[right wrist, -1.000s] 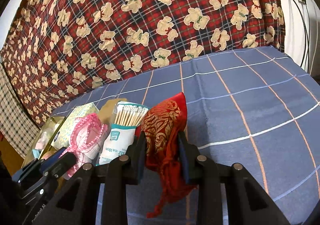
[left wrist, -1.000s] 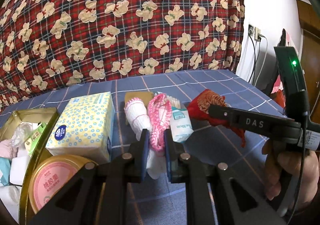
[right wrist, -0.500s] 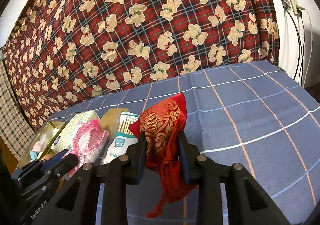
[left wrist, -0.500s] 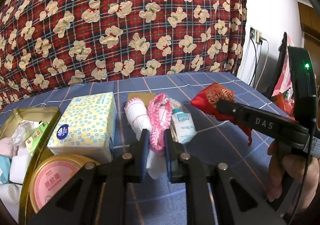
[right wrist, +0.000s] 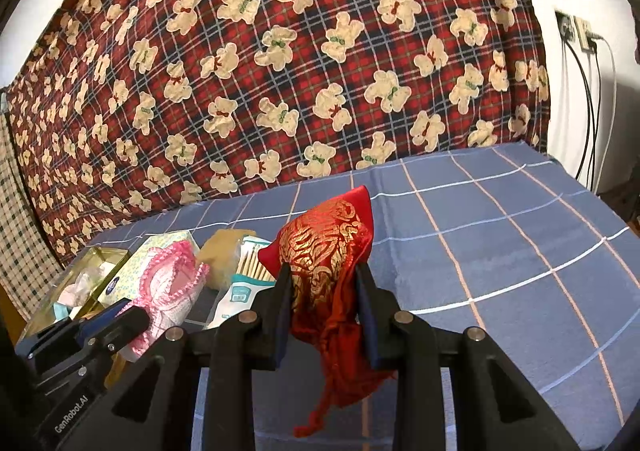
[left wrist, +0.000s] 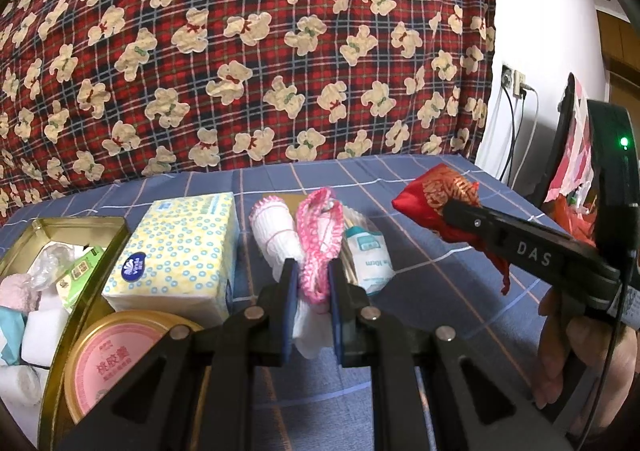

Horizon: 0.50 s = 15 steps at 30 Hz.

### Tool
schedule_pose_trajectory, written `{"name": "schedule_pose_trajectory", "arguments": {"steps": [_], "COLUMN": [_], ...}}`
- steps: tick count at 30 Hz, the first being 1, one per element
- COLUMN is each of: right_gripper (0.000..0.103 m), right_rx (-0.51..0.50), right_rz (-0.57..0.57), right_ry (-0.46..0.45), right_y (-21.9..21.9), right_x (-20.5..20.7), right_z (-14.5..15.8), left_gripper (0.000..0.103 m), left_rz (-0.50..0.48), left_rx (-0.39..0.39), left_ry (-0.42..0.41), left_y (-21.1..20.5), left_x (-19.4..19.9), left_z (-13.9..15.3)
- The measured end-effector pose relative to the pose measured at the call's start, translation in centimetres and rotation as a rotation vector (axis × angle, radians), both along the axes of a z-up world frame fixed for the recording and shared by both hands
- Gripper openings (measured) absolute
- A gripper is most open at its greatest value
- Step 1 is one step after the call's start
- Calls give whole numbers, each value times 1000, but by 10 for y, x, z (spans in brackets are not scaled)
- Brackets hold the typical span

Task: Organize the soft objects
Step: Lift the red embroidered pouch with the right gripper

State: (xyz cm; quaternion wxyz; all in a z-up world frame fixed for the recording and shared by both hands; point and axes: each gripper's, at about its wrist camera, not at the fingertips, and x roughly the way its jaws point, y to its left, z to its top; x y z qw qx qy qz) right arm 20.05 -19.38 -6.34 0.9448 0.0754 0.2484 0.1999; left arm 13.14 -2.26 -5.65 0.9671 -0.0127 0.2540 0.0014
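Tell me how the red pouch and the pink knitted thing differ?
The red pouch is shiny satin with gold patterning; the pink knitted piece is matte yarn with a white middle. A drawstring dangles beneath the pouch; the knitted piece has a scalloped edge. The right tool holds the pouch, the left tool the knit. Both are soft and pinched.

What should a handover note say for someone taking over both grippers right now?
Left gripper: shut on the pink-and-white knitted piece, lifted over the blue checked cloth.
Right gripper: shut on the red-and-gold pouch, also held up.
Gold tin at left already holds several soft items; tissue pack and cotton swab packet lie beside it.
Left to do: place both held pieces; neither is put away yet.
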Motion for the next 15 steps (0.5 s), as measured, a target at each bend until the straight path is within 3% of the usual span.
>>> {"name": "schedule_pose_trajectory", "arguments": {"steps": [15], "right_gripper": [32], "right_rx": [-45], "right_rz": [-21], "right_ry": [-88], "right_y": [7], "right_x": [-16], "right_z": [7], "left_gripper": [12], "left_rz": [10], "left_rx": [-13], "left_ry": [-26], "left_y": [2], "left_x": [-5], "left_z": [3]}}
